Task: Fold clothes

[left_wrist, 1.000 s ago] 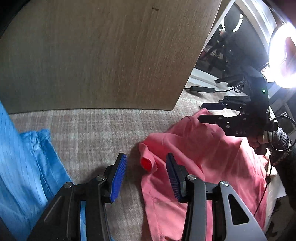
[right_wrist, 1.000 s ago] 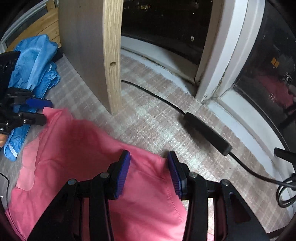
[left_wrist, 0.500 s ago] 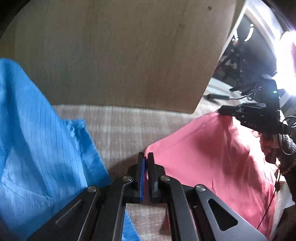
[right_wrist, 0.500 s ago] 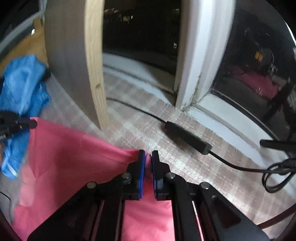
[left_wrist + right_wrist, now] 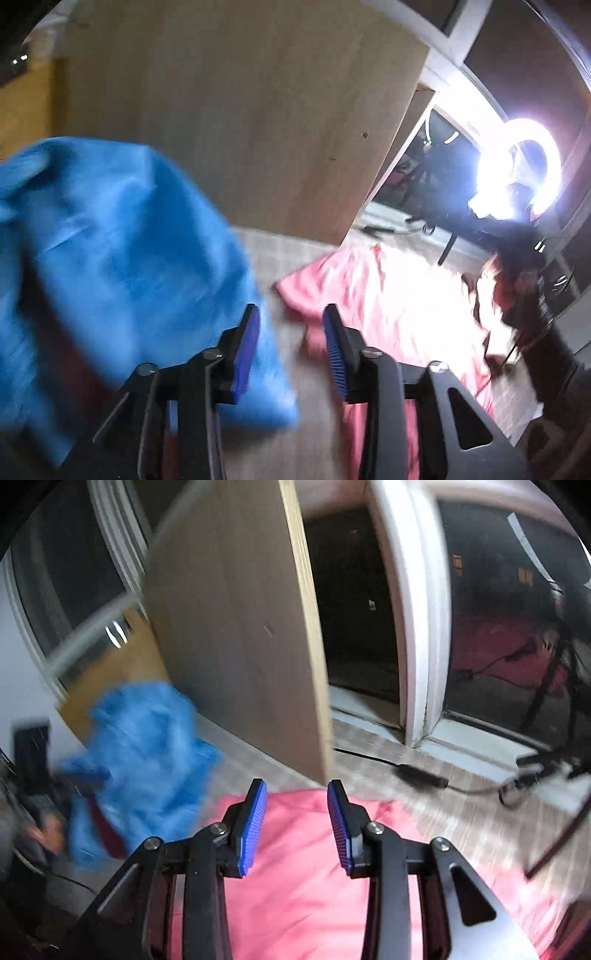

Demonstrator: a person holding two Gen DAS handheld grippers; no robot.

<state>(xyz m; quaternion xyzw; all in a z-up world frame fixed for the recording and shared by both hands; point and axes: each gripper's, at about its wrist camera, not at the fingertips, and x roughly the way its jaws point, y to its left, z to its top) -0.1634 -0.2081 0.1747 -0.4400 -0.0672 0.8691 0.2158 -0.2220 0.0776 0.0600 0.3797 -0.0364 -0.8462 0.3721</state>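
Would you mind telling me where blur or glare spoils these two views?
Left wrist view: the ring light flares white, washing out the pink garment; the blue garment is motion-smeared. Right wrist view: no glare, but the blue garment and checked surface streak.

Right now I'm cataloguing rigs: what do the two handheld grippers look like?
Both look identical. The left gripper and right gripper have black angular linkage arms with silver screws and triangular cut-outs. Each finger carries a flat, ribbed blue pad. No markings are legible in these blurred pictures.
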